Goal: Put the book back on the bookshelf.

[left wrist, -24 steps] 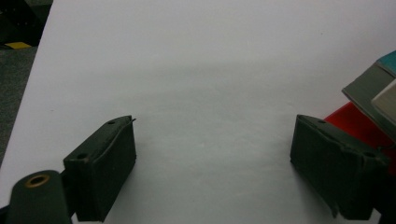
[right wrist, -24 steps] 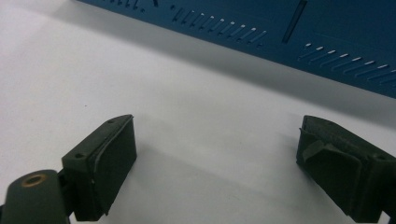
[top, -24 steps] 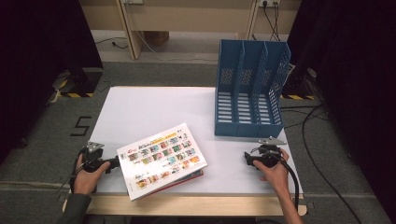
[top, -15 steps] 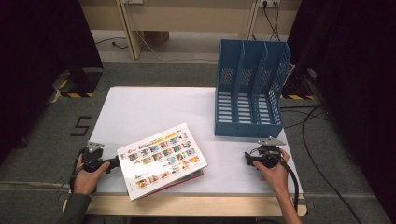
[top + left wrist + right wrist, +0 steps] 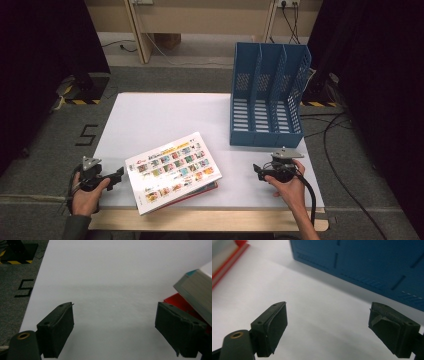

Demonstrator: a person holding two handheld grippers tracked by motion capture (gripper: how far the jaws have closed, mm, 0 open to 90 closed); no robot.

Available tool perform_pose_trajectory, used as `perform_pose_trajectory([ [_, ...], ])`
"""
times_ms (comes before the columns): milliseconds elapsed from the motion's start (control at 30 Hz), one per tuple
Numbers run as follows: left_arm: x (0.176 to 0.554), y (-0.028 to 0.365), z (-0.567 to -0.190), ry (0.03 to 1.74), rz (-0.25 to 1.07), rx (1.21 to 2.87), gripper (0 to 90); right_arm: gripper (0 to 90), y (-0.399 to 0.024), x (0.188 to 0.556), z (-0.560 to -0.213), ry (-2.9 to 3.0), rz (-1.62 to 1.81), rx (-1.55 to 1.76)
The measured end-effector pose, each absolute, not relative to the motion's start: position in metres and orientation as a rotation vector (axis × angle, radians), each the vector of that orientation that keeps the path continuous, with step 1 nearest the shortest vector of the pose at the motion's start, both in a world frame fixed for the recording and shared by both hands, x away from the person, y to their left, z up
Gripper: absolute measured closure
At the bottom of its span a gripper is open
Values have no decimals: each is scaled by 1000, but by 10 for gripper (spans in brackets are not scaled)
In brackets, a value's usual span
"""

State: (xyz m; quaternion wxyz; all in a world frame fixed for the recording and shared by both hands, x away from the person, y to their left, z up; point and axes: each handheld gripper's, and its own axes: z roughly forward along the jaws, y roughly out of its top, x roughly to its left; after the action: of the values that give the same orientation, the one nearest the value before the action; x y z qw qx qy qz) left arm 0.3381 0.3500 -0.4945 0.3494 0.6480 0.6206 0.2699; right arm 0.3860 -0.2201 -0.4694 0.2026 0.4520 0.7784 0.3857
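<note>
A stack of two books lies tilted near the table's front edge: a white-covered book [image 5: 172, 170] with a grid of colourful pictures on top of a red book [image 5: 207, 189]. My left gripper [image 5: 119, 176] rests just left of the stack, pointing at it, jaws open and empty. In the left gripper view, my left gripper [image 5: 115, 325] has the top book's corner [image 5: 197, 287] and the red book [image 5: 178, 302] beside its right jaw. My right gripper [image 5: 257, 171] sits open and empty right of the books, in front of the blue file rack [image 5: 267, 95].
The white table [image 5: 165, 117] has free surface behind the books. In the right gripper view, my right gripper [image 5: 328, 322] faces the blue rack's wall [image 5: 372, 262], with the red book's edge [image 5: 227, 258] at the top left. Cables trail on the floor at the right.
</note>
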Motion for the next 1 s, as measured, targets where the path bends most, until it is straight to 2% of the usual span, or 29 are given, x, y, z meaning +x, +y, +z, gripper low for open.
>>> perform_pose_trajectory([
  [333,319,332,-474,1502,658,1764,149,204,-181,372,-449,2271,1163,1119],
  [567,317,327,-470,1494,661,1783,165,205,-171,372,-447,2298,1199,1103],
  [1000,323,308,-465,1467,736,1826,336,212,-144,380,-447,2377,1354,1115],
])
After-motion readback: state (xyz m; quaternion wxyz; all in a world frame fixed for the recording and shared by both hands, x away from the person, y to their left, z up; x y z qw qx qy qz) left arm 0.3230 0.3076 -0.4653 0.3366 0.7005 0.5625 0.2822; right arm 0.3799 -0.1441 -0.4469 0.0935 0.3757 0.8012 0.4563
